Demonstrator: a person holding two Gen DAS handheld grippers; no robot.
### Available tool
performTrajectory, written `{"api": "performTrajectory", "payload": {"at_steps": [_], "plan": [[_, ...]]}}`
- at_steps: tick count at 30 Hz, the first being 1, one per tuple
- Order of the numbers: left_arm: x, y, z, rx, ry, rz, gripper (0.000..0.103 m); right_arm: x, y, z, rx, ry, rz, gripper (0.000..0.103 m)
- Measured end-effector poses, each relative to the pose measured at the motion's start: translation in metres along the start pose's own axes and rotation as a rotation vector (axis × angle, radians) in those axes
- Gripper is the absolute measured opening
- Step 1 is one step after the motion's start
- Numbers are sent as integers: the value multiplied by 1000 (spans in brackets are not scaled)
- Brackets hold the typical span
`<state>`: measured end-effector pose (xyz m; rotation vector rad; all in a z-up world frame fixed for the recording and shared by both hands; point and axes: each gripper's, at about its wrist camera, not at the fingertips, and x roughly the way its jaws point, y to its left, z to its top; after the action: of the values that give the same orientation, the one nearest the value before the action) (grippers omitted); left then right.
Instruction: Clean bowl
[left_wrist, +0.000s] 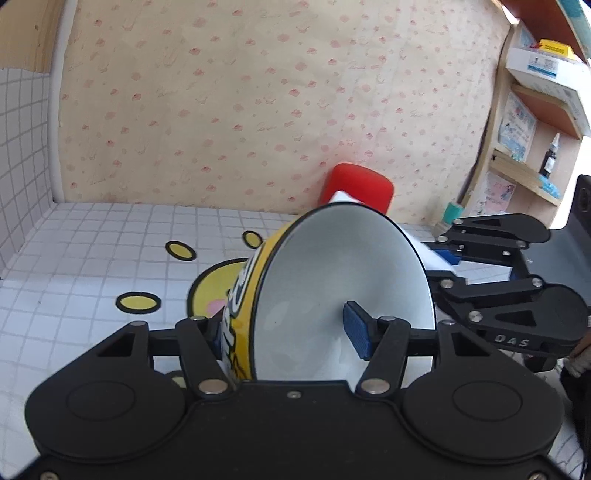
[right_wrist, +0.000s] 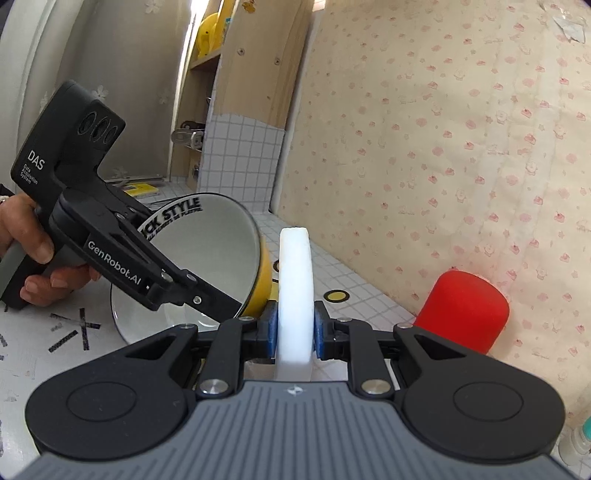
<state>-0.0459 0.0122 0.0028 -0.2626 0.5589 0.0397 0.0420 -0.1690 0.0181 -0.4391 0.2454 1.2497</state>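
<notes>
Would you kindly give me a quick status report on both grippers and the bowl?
Left gripper shut on bowl rim, bowl tilted. Right gripper shut on white sponge, beside bowl, apparently not touching. Red cup off to the side, nothing blocking.

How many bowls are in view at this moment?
1. The yellow bowl is tilted on its side, its rim clamped by the left gripper, beside the white sponge in the right gripper. Others may be hidden on the shelves.
</notes>
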Motion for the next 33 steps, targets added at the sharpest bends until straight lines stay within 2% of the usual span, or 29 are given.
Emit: {"api": "performTrajectory", "payload": {"at_steps": [9,16,25,33], "plan": [[-2,-2,-3,-46,-4,22,65,5,-1,5,19,-24,-16,22],[0,-21,-4,56,5,98,65,-2,3,-6,-74,59,28,22],[-2,-19,-5,35,2,103,65,1,-1,4,-62,-2,-1,22],[-1,-27,-6,64,2,143,65,-6,-2,-7,-101,61,68,22]]}}
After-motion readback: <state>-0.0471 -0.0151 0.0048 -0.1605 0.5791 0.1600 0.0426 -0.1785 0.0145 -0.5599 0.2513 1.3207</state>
